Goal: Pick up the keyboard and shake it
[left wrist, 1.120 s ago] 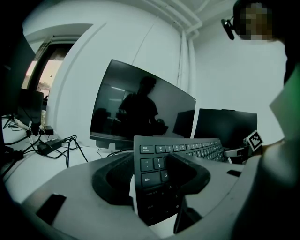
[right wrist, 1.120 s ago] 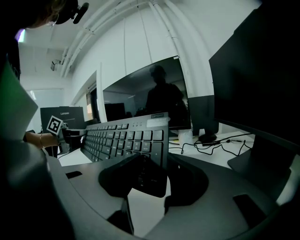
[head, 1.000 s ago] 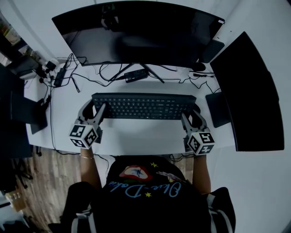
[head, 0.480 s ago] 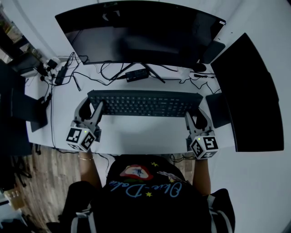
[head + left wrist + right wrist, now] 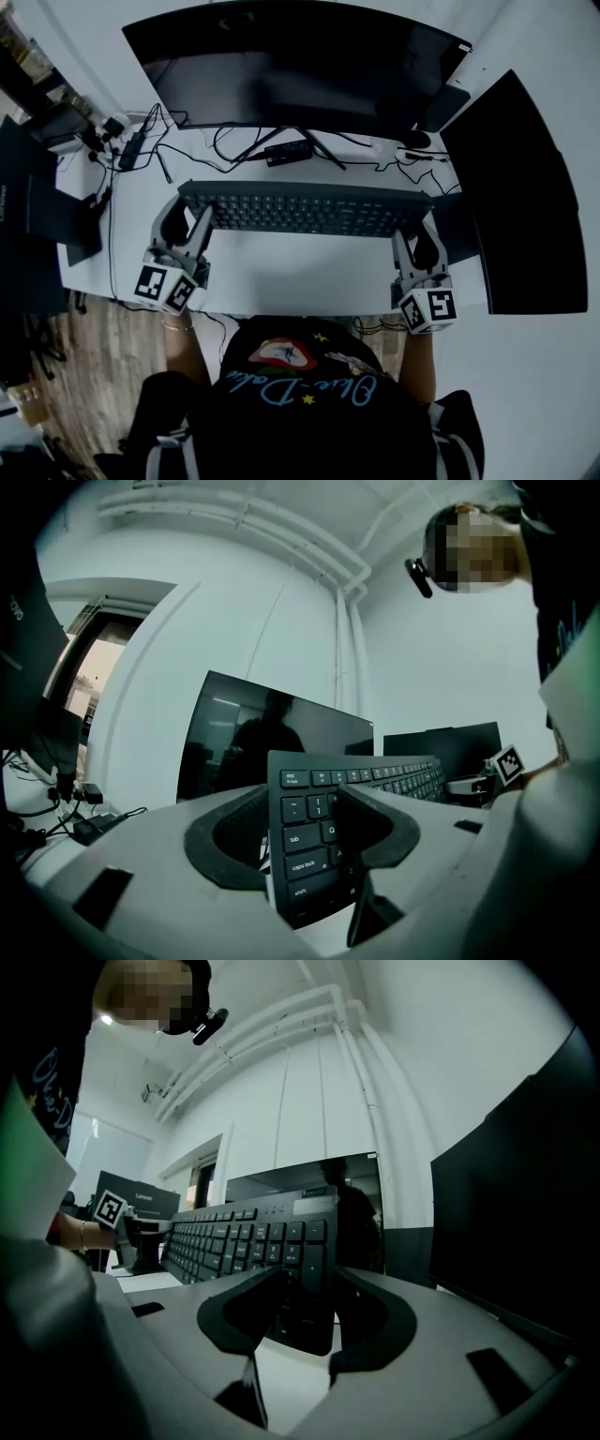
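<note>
Gripping keyboard (image 5: pixel 305 208) ends, left gripper (image 5: pixel 190 216), right gripper (image 5: pixel 416 236) (both pointing forward)

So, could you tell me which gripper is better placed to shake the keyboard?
Neither alone: the left gripper clamps one end of the keyboard, the right gripper the other; shake with both.

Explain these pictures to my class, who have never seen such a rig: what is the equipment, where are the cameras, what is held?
A person holds tongs in each hand. The head view looks down from the person's head onto a white desk with a curved monitor, a second monitor and cables. The other two cameras ride on the tongs, looking along their jaws. The left tongs and right tongs each clamp one end of the black keyboard.
</note>
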